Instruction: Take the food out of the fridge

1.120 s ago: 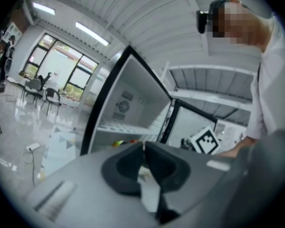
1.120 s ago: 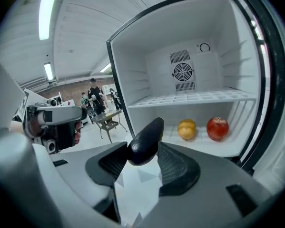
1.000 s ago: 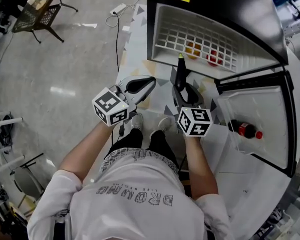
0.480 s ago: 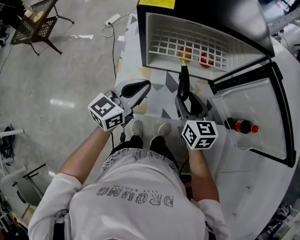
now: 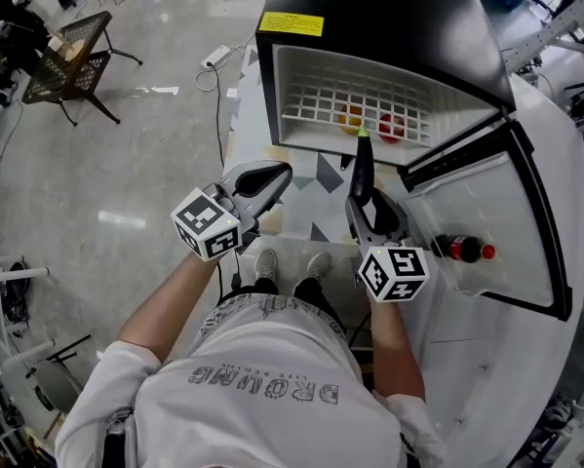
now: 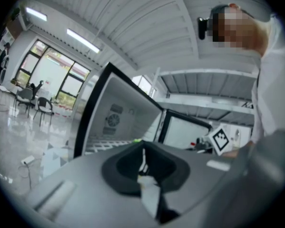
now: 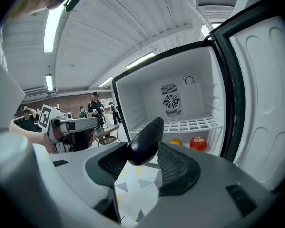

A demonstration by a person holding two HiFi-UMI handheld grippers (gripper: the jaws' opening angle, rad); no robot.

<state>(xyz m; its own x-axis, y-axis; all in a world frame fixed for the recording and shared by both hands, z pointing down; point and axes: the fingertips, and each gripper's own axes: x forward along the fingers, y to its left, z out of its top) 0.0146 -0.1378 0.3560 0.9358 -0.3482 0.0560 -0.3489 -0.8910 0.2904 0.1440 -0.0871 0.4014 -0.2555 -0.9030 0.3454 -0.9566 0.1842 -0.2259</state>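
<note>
Dark, glossy eggplant (image 7: 144, 141) is clamped between the right gripper's (image 7: 141, 163) jaws. Its green tip points to 12 o'clock at the open fridge (image 5: 389, 27), and it looks to be just outside the cavity. So one item seems out, though not yet set down. An apple (image 7: 198, 143) and an orange (image 7: 175, 141) lie on the shelf (image 7: 190, 125), and a bottle (image 5: 462, 251) sits in the door at 3 o'clock. The left gripper (image 5: 262, 175), at 9 o'clock, has its jaws together and holds nothing.
</note>
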